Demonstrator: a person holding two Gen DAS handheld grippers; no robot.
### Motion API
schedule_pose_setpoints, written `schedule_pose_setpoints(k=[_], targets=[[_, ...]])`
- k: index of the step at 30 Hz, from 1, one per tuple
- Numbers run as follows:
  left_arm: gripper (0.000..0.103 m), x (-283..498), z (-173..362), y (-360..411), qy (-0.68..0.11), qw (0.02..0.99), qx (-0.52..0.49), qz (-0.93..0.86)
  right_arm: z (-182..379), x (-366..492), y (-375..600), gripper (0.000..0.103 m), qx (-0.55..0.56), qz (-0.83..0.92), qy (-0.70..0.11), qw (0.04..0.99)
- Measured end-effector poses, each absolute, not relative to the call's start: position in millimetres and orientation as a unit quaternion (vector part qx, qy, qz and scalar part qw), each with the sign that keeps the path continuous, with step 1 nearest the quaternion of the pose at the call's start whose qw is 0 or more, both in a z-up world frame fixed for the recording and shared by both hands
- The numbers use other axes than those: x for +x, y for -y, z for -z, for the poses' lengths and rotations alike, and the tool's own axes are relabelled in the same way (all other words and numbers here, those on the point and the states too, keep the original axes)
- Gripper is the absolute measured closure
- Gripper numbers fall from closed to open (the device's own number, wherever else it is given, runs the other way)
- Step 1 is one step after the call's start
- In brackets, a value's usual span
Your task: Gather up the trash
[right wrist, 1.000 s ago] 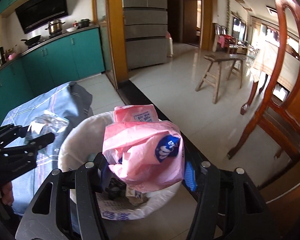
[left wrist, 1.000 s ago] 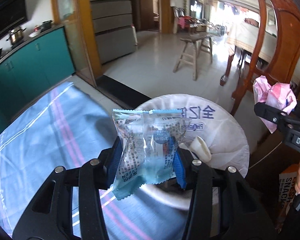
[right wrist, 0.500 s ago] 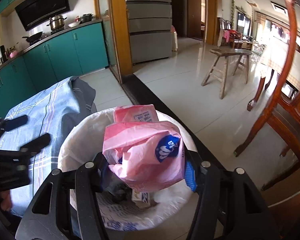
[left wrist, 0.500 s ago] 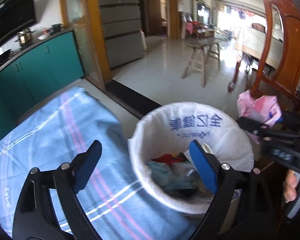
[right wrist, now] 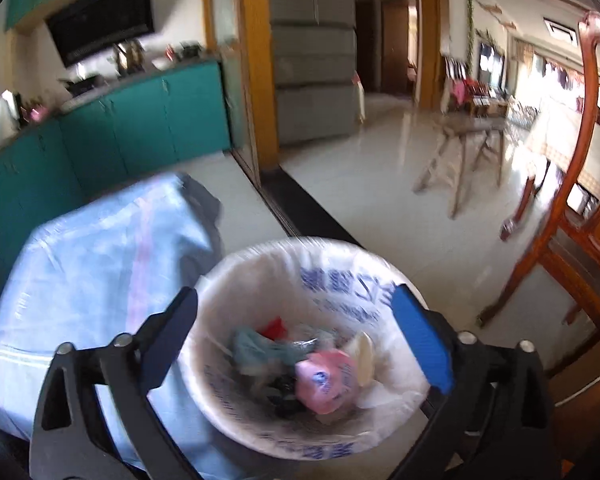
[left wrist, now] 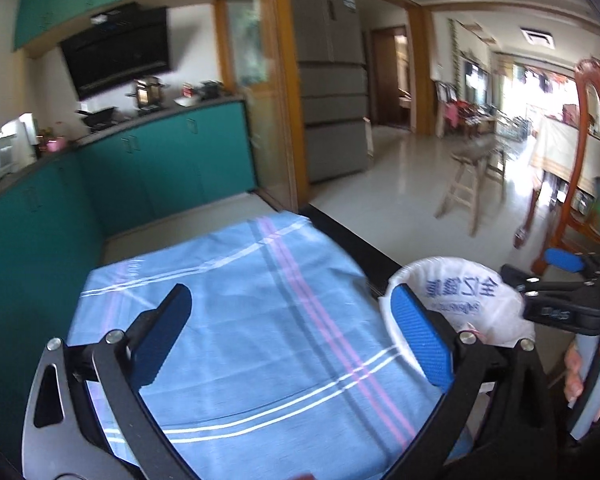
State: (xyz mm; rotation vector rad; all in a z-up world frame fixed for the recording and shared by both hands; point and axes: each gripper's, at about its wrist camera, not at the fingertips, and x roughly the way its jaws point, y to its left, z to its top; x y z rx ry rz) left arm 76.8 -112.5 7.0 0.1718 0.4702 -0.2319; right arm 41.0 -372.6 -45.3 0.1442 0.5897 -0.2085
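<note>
A bin lined with a white bag stands on the floor beside the table. Inside lie the pink wrapper, a clear blue snack wrapper and other scraps. My right gripper is open and empty above the bin. My left gripper is open and empty over the blue striped tablecloth, left of the bin. The right gripper also shows in the left wrist view, over the bin.
Teal kitchen cabinets run along the left. A grey fridge stands behind the table. A wooden stool and a red-brown wooden chair stand on the tiled floor to the right.
Both grippers have opened: the left dropped the clear blue snack wrapper and the right dropped the pink wrapper into the bin. The left gripper has swung left over the tablecloth.
</note>
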Motion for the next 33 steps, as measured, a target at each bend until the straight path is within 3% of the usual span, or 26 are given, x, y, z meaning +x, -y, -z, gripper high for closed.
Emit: schedule_pose_setpoints(k=[9, 20, 33], targets=[[0.003, 14.4, -32.6, 38.3, -0.2, 0.975, 0.081, 0.047, -17.1, -7.4, 285.6, 0.003, 0.025, 0.056, -0.179, 0.982], [0.003, -34.7, -54.8, -20.7, -0.16, 0.985, 0.063, -0.008, -48.3, -42.0, 228.5, 0.003, -0.021, 0.058, -0.121, 0.991], [0.003, -50.9, -62.5, -22.6, -0.15, 0.987, 0.055, 0.014, -49.7, -71.9, 235.1, 0.003, -0.017, 0.09, -0.109, 0.99]])
